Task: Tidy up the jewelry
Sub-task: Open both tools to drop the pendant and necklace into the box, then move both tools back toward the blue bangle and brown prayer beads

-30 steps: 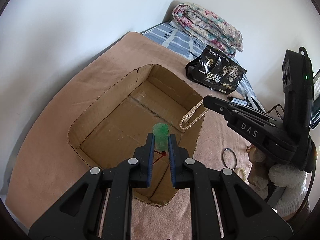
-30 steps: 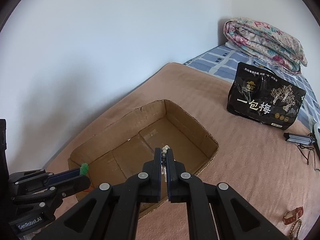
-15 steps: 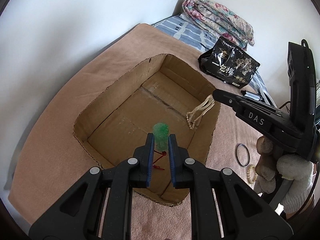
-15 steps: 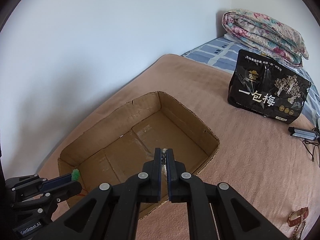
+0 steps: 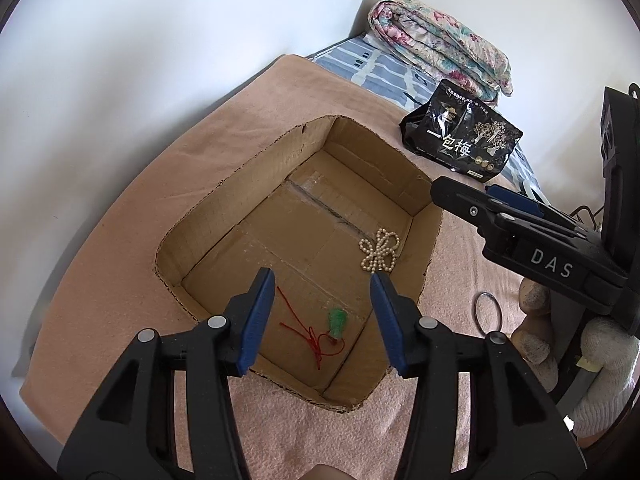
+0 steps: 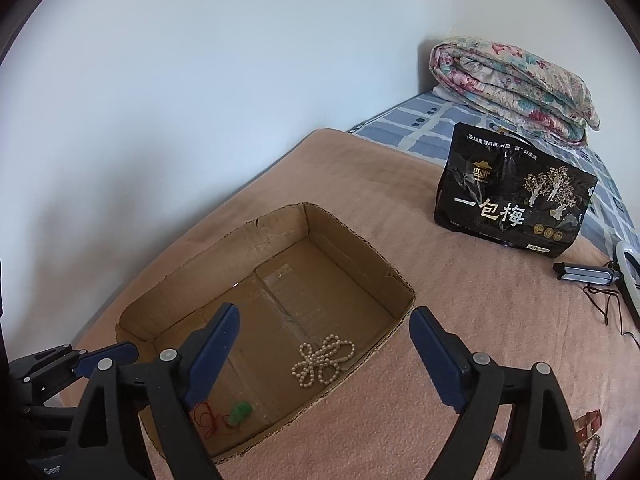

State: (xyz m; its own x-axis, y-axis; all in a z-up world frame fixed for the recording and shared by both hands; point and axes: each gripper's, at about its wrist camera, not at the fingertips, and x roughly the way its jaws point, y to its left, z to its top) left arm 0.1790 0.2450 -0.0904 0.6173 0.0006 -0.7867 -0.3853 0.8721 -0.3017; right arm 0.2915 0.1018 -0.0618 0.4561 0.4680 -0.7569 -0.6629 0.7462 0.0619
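With the box (image 5: 224, 184) as our landmark: over its near left corner our left claw (image 5: 322, 312) hangs spread wide and empty, the green pendant (image 5: 337, 322) on its red cord lying on the box floor beneath. Near the right wall lie the pearls (image 6: 324, 364); our right claw (image 6: 324, 352) gapes empty above them. Right of the box, a ring (image 5: 487, 310) waits on the bed; we should lift clear of the rim before reaching for it.

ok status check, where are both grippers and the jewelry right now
Left gripper open, empty, above cardboard box. Right gripper open, empty. Pearl strand and green pendant on red cord lying in box. Nothing in the way.
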